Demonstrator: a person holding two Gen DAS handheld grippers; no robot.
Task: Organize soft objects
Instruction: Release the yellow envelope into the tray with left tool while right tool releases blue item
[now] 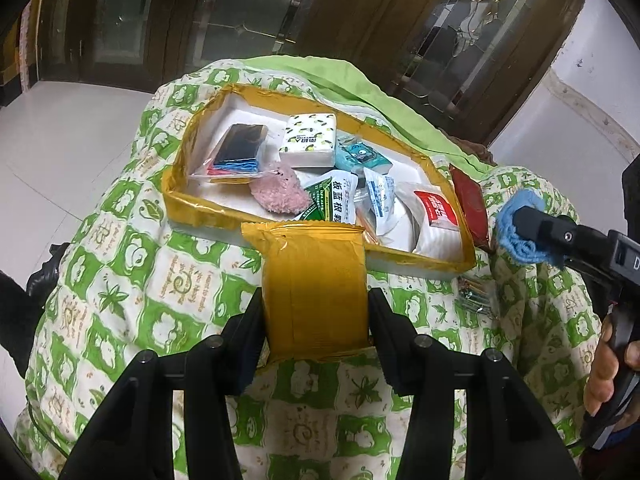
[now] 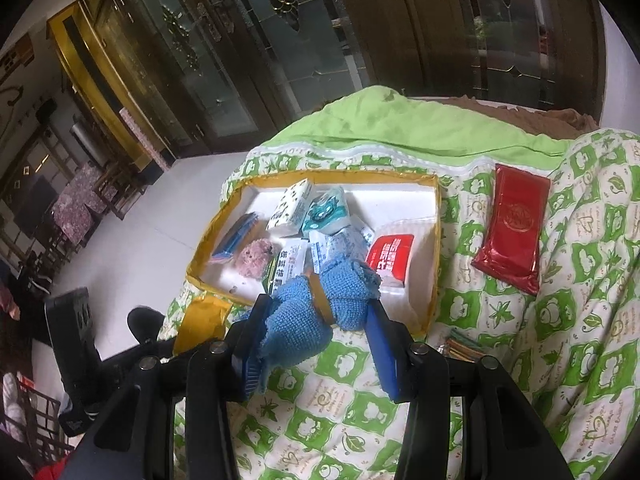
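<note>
Left hand-held gripper (image 1: 316,312) clamps a gold packet (image 1: 316,280) just short of the foam tray (image 1: 192,204) on the green quilt (image 1: 120,272). Right hand-held gripper (image 2: 316,316) grips a blue cloth (image 2: 320,300) over tray's near edge; red pouch (image 2: 512,236) lies beside.

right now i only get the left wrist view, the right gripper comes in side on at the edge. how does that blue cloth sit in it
Observer: The blue cloth is bunched between both fingers of the right gripper, and a tan band circles its middle.
Operator: is it over the box yet
Observer: Its far end overlaps the near rim of the yellow-taped box; the rest hangs over the quilt.
Operator: the red thing past the box, i only get a sliver
Observer: It is a flat red packet with a round emblem, lying on the quilt right of the box, outside it.
</note>
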